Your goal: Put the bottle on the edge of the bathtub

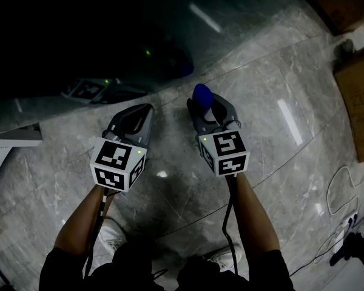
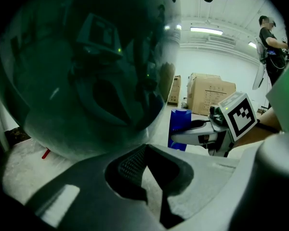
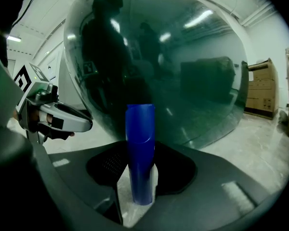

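You stand on glossy grey marble floor (image 1: 279, 180). Cardboard boxes (image 2: 209, 93) sit against a pale wall (image 2: 202, 57), with ceiling strip lights (image 2: 206, 31) glowing above those boxes.

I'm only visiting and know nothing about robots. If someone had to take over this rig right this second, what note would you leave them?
Left gripper: fingers together, nothing in them, held beside the right one.
Right gripper: fingers closed on the blue bottle, which stands upright between them, clear of the floor.
Bathtub: dark, glossy, straight ahead of both grippers; the bottle does not touch it.
Done: the bottle is in hand.
Left: bring it to the bathtub's edge, set it down upright, open the fingers.
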Demonstrator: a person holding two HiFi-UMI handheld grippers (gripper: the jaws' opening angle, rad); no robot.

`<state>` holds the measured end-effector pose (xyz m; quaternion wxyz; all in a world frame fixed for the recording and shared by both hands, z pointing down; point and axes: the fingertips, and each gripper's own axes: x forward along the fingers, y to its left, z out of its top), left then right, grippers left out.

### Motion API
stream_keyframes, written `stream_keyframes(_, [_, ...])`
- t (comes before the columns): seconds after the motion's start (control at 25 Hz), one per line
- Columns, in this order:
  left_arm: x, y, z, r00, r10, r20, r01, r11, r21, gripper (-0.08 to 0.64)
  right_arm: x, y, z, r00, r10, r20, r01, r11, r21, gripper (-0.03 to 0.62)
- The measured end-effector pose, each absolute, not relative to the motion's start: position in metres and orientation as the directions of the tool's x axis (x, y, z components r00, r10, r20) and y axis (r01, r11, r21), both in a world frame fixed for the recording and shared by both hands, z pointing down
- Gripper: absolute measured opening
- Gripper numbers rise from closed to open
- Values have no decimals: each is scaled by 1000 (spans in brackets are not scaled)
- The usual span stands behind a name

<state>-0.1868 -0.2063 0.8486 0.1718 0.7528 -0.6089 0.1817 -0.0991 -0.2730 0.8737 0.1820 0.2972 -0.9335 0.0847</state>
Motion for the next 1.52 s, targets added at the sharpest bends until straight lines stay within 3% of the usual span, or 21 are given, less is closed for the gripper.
stream_keyframes(1.52, [-186,-205,859,207,-849,487,-976,-214,42,0,-103,-264,886,-757,-533,378,-597,799,-68,213])
